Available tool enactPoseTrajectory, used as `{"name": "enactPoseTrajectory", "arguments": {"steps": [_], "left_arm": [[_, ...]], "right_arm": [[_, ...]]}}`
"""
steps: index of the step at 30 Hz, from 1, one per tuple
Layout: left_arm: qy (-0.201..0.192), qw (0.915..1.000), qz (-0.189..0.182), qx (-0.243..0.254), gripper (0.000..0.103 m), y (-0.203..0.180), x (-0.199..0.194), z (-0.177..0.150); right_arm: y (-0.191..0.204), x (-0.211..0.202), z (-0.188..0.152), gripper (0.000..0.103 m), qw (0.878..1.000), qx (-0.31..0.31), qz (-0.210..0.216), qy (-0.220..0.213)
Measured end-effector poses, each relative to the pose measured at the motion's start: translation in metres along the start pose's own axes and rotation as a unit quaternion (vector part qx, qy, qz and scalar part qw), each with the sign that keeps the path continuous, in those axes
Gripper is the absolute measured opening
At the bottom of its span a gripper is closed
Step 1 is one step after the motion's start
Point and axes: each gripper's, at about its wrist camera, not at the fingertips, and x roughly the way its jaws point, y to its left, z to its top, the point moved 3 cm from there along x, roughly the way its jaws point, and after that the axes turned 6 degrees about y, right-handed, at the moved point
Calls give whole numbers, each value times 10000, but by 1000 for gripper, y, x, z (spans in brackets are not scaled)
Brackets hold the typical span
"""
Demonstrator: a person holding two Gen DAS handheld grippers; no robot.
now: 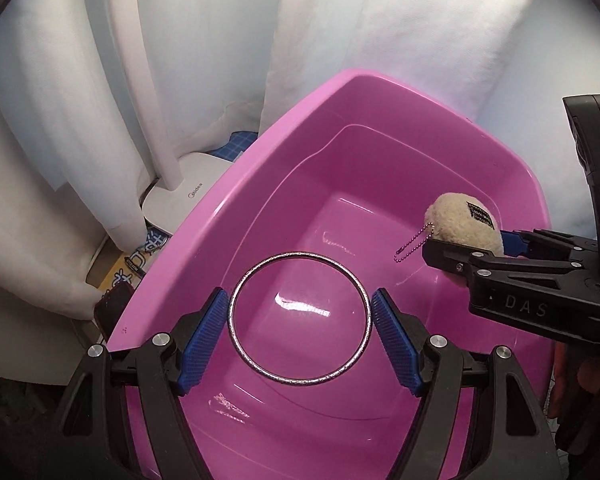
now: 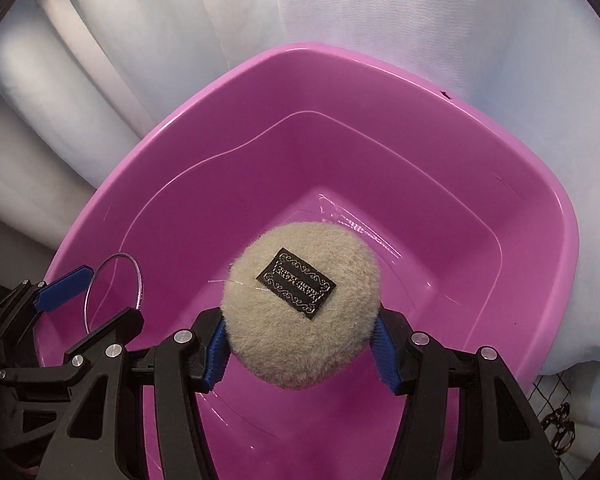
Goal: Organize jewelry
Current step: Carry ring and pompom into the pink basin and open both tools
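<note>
A thin silver bangle hangs over the pink plastic tub, pinched across its width by the blue pads of my left gripper. A round beige plush keychain with a black woven label is squeezed between the pads of my right gripper, also above the tub. In the left wrist view the plush shows at the right with its bead chain dangling, clamped by the right gripper. The right wrist view shows the bangle and left gripper at the lower left. Nothing lies in the tub.
White curtain folds stand behind the tub. A white lamp base with its stem sits to the left of the tub, with printed packaging beside it. A dark mesh shows at the lower right.
</note>
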Motion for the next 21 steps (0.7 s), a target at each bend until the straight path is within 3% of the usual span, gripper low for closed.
{"name": "enactPoseTrajectory", "arguments": {"steps": [11, 15, 21], "left_arm": [[181, 9996, 187, 56, 73, -1, 5, -1], [198, 9996, 207, 25, 81, 0, 4, -2], [196, 9995, 242, 18, 83, 2, 2, -5]], "right_arm": [[6, 23, 14, 64, 9993, -54, -280, 259], [4, 21, 15, 67, 9992, -54, -347, 199], [1, 22, 16, 67, 9993, -18, -334, 161]]}}
